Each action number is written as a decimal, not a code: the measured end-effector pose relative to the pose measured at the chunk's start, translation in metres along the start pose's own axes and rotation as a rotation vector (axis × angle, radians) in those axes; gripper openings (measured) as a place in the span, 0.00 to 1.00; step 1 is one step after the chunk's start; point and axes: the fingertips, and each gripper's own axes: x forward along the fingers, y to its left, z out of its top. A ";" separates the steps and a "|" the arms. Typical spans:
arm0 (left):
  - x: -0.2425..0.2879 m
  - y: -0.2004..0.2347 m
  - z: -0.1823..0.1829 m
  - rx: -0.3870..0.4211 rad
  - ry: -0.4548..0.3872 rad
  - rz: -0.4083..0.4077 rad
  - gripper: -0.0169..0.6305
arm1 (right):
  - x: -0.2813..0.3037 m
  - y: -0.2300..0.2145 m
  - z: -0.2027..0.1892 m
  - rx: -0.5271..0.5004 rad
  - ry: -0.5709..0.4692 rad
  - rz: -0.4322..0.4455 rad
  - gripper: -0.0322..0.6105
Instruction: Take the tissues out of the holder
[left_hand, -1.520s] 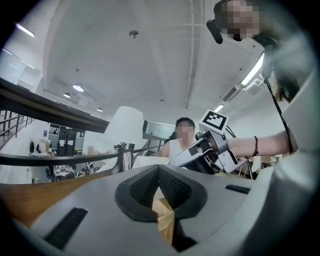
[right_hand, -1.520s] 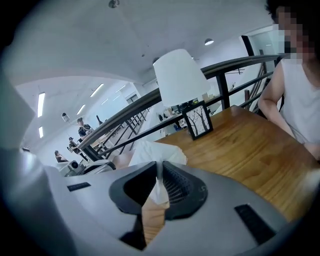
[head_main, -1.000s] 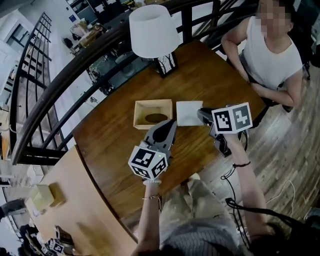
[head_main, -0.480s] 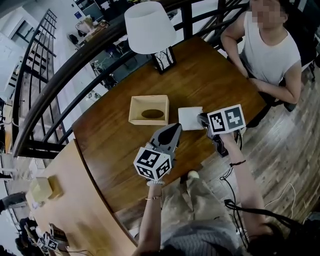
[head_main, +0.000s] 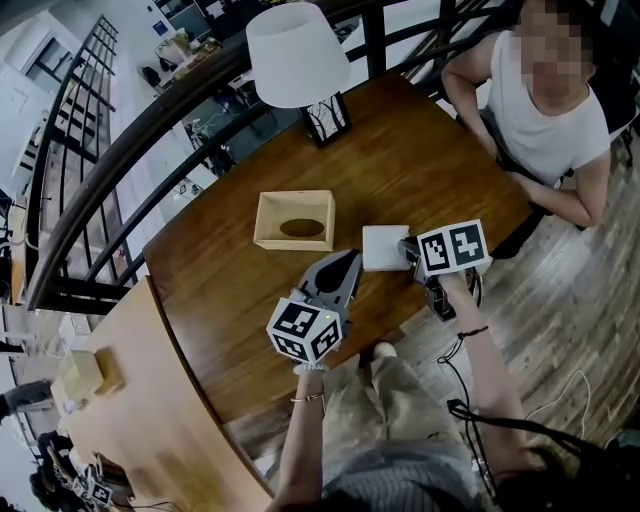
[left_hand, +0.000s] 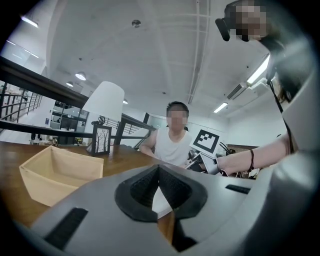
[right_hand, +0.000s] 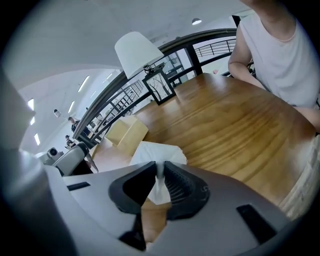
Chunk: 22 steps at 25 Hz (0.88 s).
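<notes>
Your right tongs (right_hand: 160, 172) are clamped on the near edge of the tissues (head_main: 383, 246), and a white fold stands pinched in them. The stack is out of the holder (head_main: 294, 220). It sits low over the counter (head_main: 430, 160), near the holder but apart from it, at the holder's 4 o'clock in the head view. You cannot tell whether the stack rests on the wood.

The holder is an open-topped, pale wooden box with 1 dark oval on its floor, standing upright on the counter. Your left tongs (left_hand: 159, 169) are together, tips meeting with nothing gripped. In the head view they hover at the stack's 8 o'clock and point toward the gap between holder and tissues.

A lamp (head_main: 297, 55) with a white shade stands at the holder's 12 o'clock, close to the counter's far rim. A person (head_main: 545, 115) in a white sleeveless top sits at the counter's 2 o'clock.
</notes>
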 end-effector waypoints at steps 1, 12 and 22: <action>0.001 0.000 0.000 0.001 0.000 -0.002 0.03 | 0.000 0.000 0.000 0.003 -0.001 -0.002 0.14; 0.010 -0.008 0.005 0.008 -0.003 -0.019 0.03 | -0.007 -0.008 0.001 -0.054 -0.037 0.000 0.28; -0.001 -0.016 0.028 0.048 -0.043 -0.010 0.03 | -0.051 0.052 0.022 -0.202 -0.212 0.131 0.27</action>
